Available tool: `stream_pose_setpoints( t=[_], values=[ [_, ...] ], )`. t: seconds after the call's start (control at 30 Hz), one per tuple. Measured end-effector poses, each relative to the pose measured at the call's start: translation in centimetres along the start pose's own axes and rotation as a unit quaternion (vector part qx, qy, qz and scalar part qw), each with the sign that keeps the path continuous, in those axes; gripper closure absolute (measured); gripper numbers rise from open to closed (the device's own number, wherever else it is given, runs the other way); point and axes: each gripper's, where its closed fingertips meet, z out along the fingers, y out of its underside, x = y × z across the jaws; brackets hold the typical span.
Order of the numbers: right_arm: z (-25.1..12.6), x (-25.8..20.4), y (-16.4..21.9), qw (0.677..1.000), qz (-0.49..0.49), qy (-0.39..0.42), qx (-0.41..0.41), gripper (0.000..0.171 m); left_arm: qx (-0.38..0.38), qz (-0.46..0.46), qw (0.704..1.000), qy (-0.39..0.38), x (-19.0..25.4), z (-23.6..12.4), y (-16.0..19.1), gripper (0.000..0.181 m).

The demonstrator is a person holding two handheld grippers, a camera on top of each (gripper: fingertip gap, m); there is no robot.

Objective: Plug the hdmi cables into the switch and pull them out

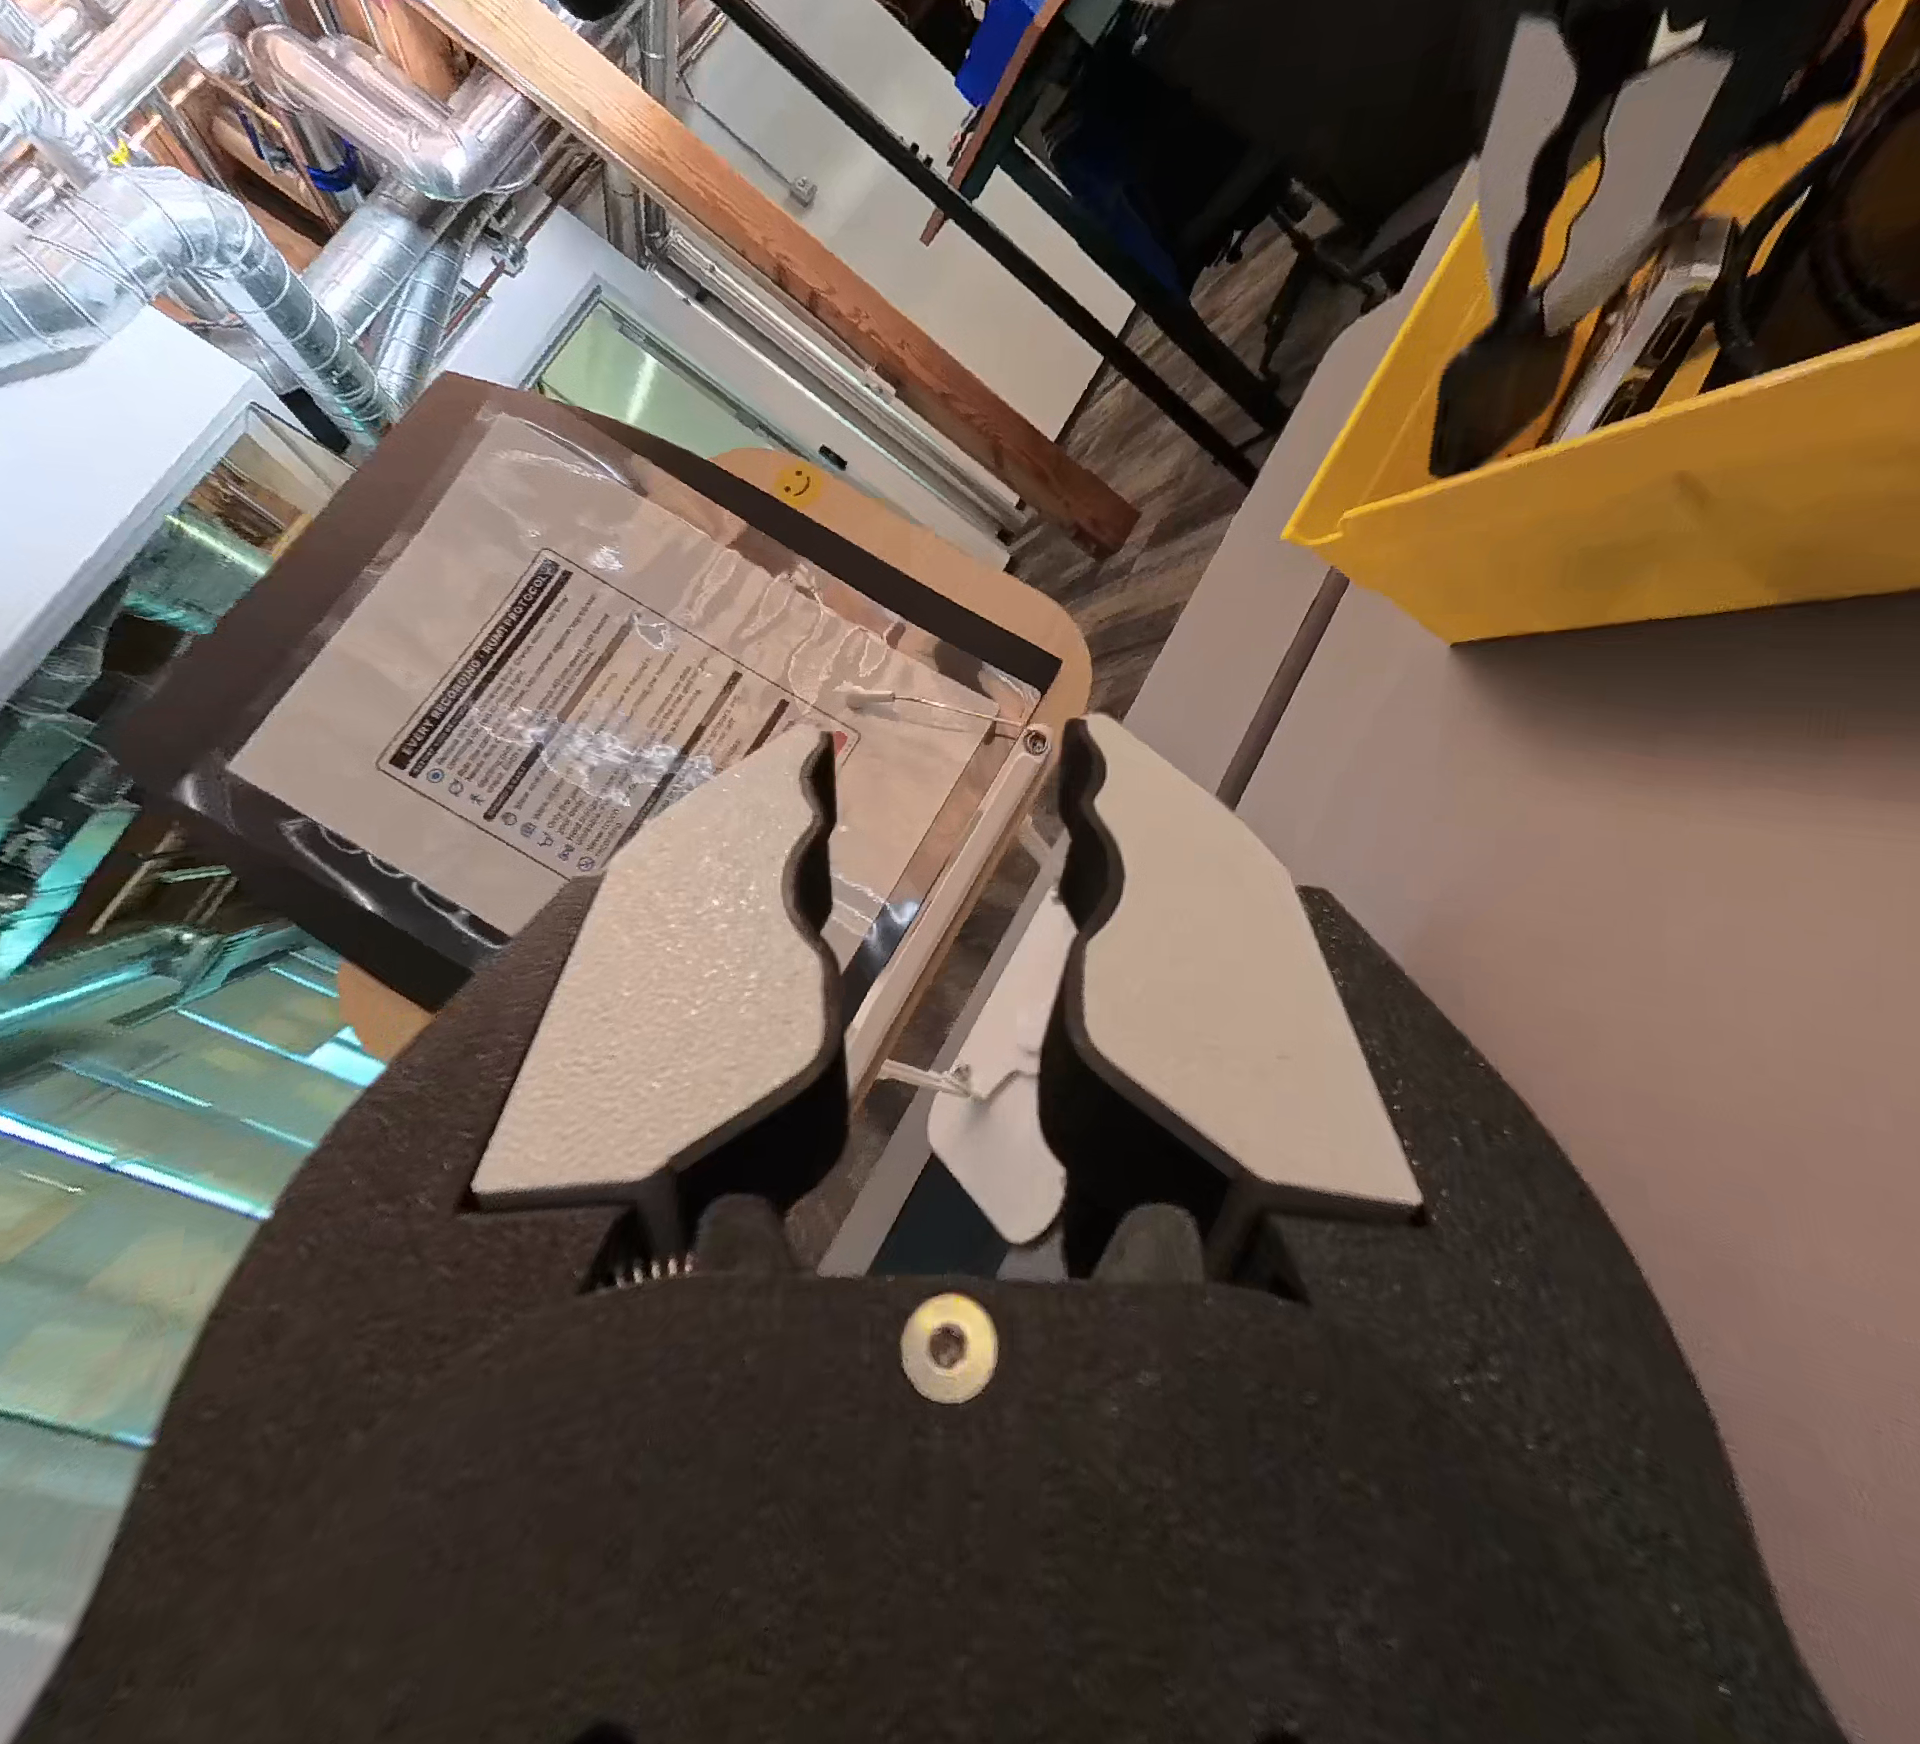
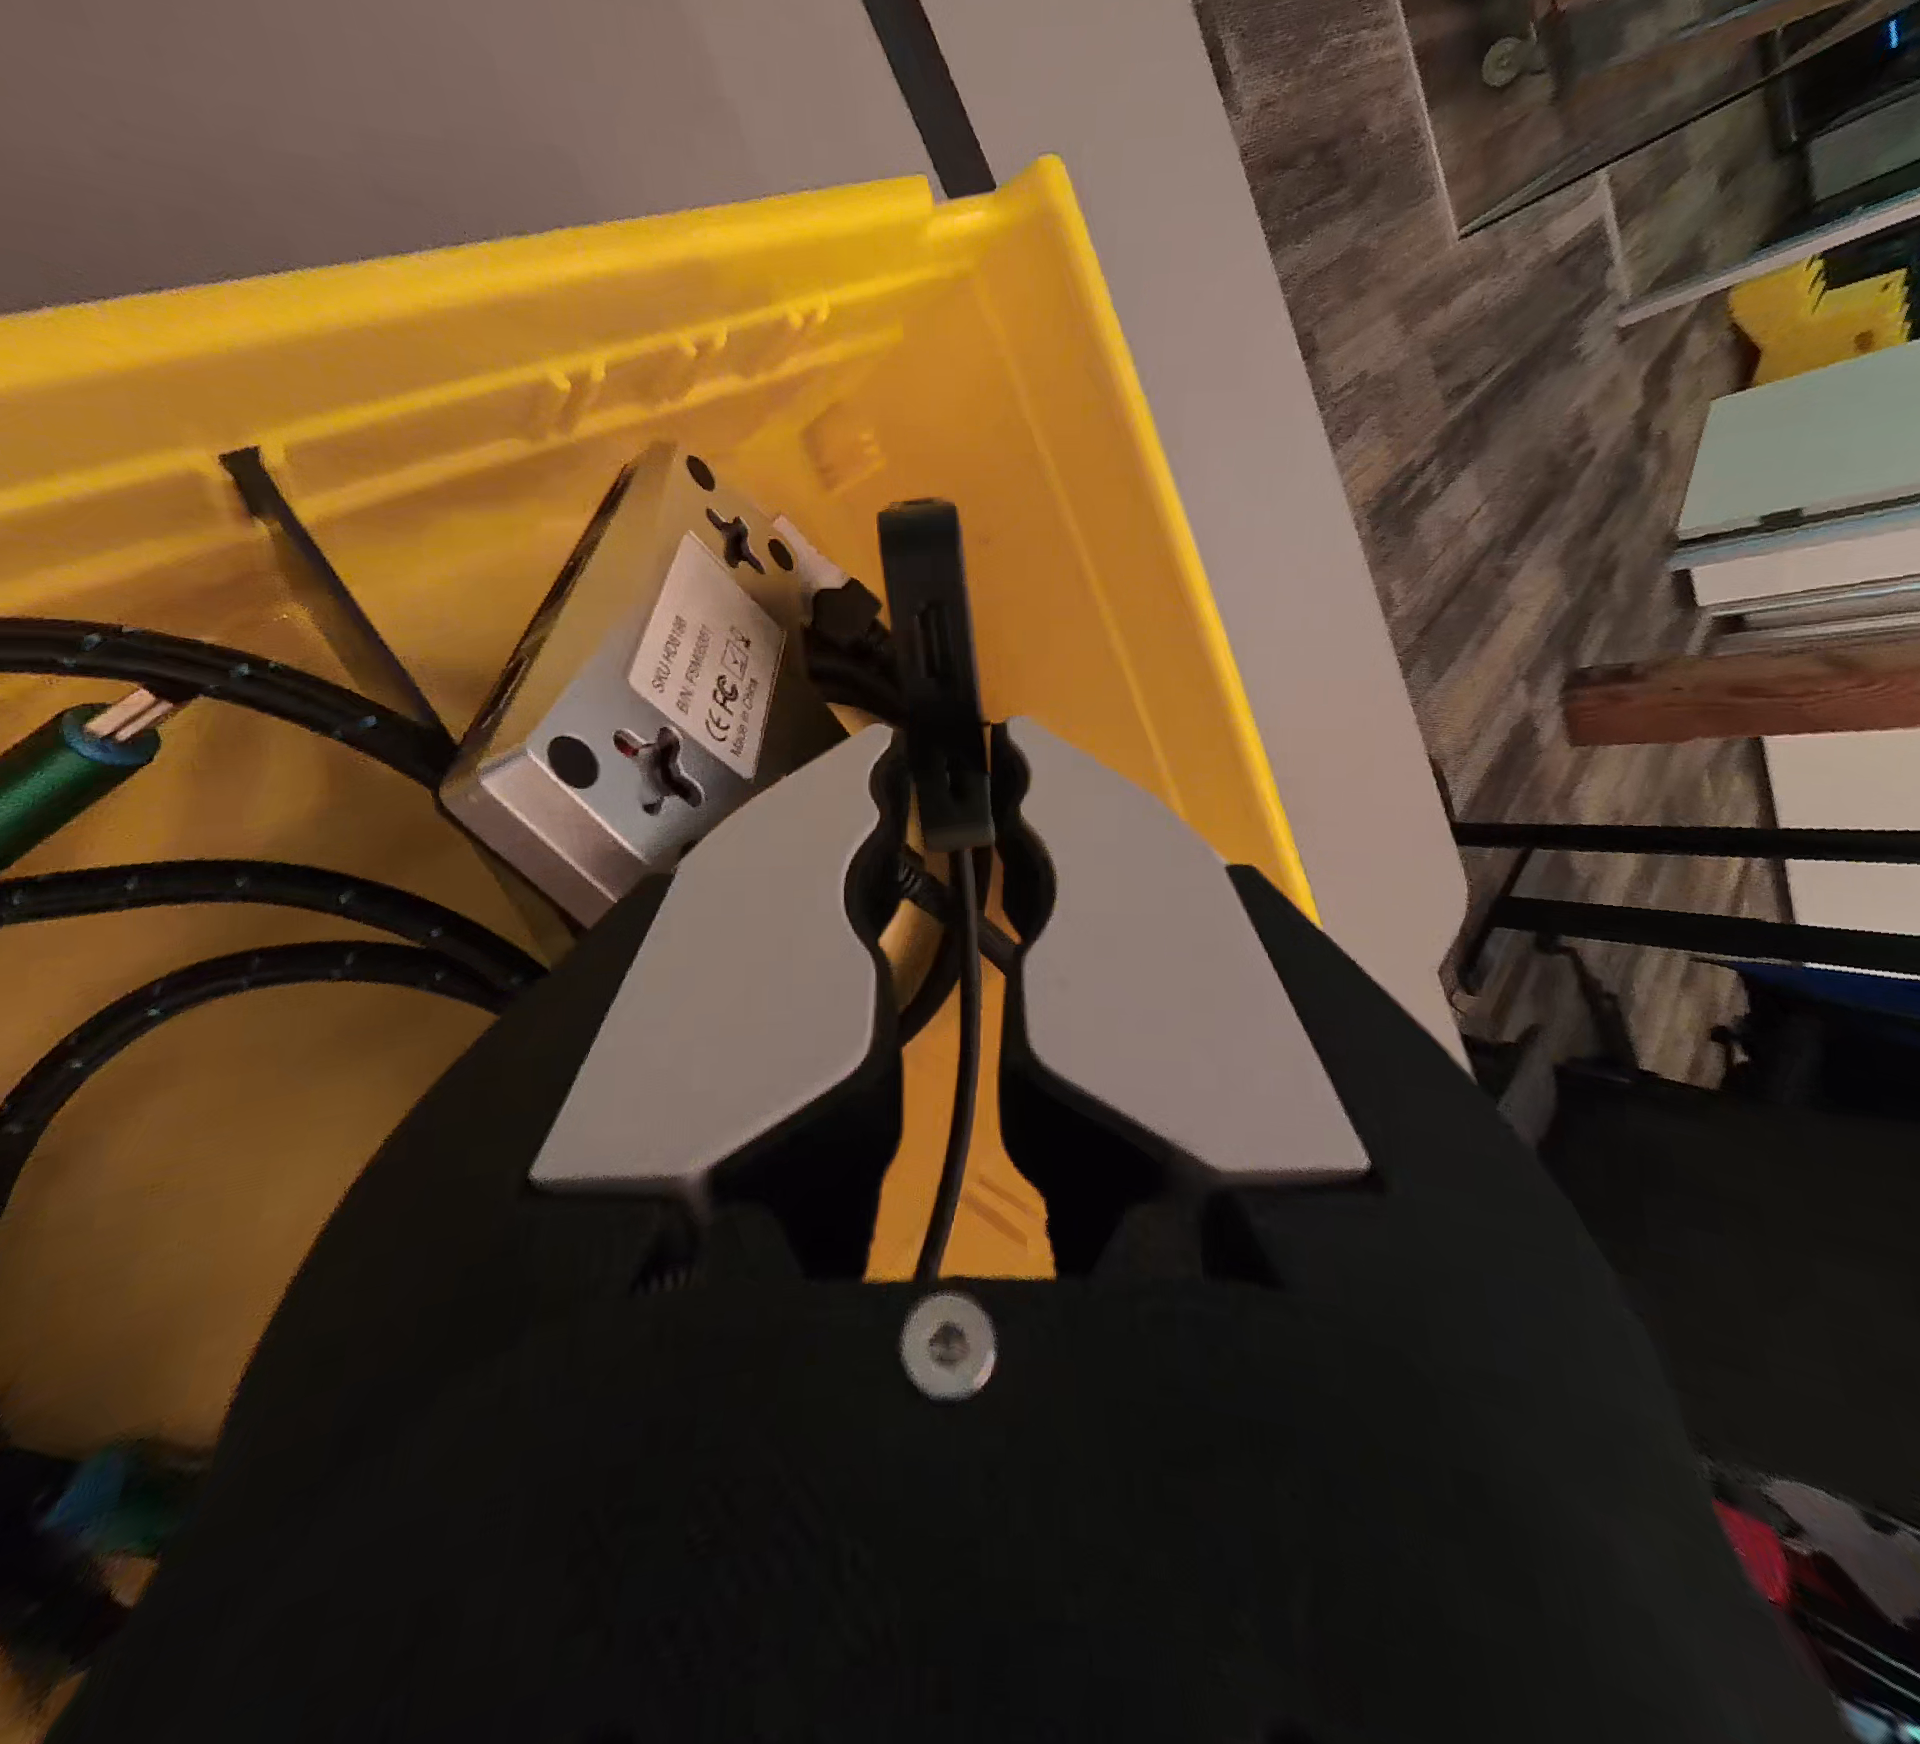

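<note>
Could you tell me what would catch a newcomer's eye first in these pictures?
Most striking is the bright yellow bin on the grey table, with a silver switch and black cables tumbled inside. The right claw reaches into it, shut on a thin black plug. The left claw hangs open beyond the table's edge.

A bin [image 2: 1039,323] stands on the desk [image 2: 416,32], close to its right edge. Inside the bin, the switch [image 2: 623,686] leans tilted against the far wall, with cables [image 2: 260,686] running off to its left. Just right of the switch, a slim plug [image 2: 930,655] sits between the tips of the right hand-held gripper [image 2: 940,759]. The left hand-held gripper [image 1: 945,759] hangs over the desk's edge, well apart from the bin, with a framed sheet [image 1: 582,686] beyond it.
</note>
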Motion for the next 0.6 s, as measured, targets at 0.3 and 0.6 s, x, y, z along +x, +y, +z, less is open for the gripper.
stream_pose_setpoints(
  t=[0.3, 0.6],
  values=[
    [-10.0, 4.6, -1.1, 0.99, 0.057, 0.097, 0.09, 0.146, -0.017, -0.04, 0.999, -0.033, -3.3, -2.2, 0.4, 0.141],
    [-11.9, 0.7, 8.8, 0.92, 0.378, -0.069, -0.075, 0.119, -0.305, -0.358, 0.871, -0.14, -9.8, -13.4, 9.5, 0.148]
  ],
)
